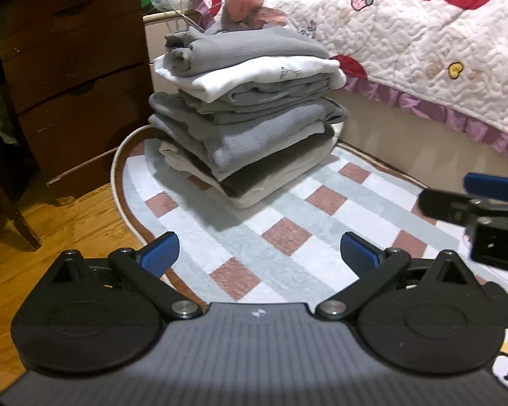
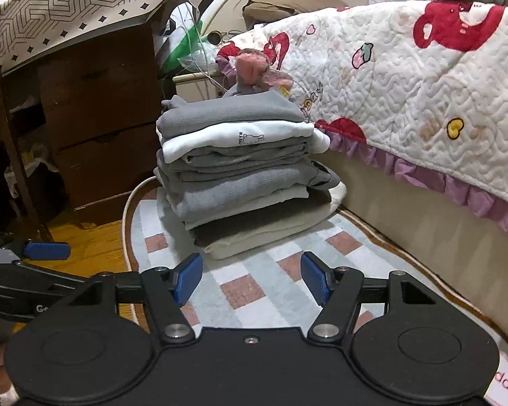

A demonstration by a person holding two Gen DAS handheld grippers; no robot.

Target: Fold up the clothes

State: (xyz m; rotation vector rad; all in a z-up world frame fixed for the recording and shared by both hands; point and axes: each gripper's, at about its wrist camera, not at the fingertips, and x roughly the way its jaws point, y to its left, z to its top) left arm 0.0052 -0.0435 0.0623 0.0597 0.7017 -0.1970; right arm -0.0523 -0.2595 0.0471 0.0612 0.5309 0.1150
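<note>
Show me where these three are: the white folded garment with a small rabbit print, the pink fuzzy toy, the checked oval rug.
White folded garment with rabbit print [image 2: 240,135], right wrist view, front fold.
Pink fuzzy toy [image 2: 252,69], right wrist view, pink face.
Checked oval rug [image 1: 288,233], left wrist view, brown square.

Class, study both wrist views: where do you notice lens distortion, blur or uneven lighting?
Left wrist view: straight bed edge bows, dark corners frame the picture, the right gripper at the side looks smeared. Right wrist view: same curving, the wooden drawers sit in shadow, while the stack of folded clothes is evenly lit and sharp.
</note>
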